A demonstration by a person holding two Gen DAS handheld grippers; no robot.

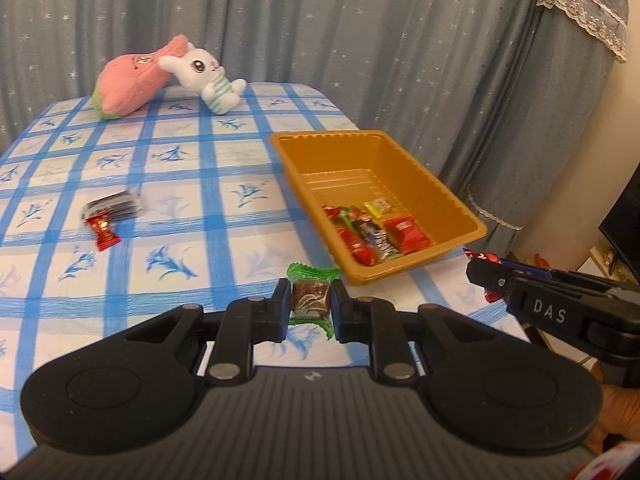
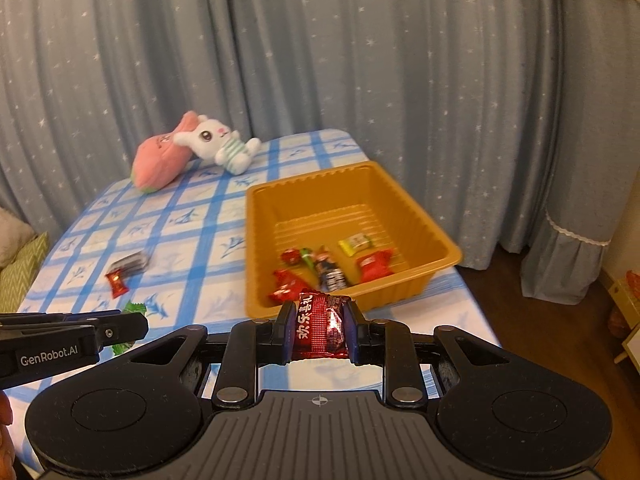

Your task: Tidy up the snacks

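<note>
My left gripper is shut on a green-wrapped candy, held above the checked tablecloth just left of the orange tray's near corner. My right gripper is shut on a red snack packet in front of the tray's near rim. The orange tray holds several wrapped candies at its near end. A red candy and a dark packet lie on the cloth to the left. The right gripper shows at the left view's right edge.
A pink plush and a white rabbit plush lie at the table's far side. Grey starred curtains hang behind. The table's right edge drops to a wooden floor. The left gripper's finger crosses the right view's lower left.
</note>
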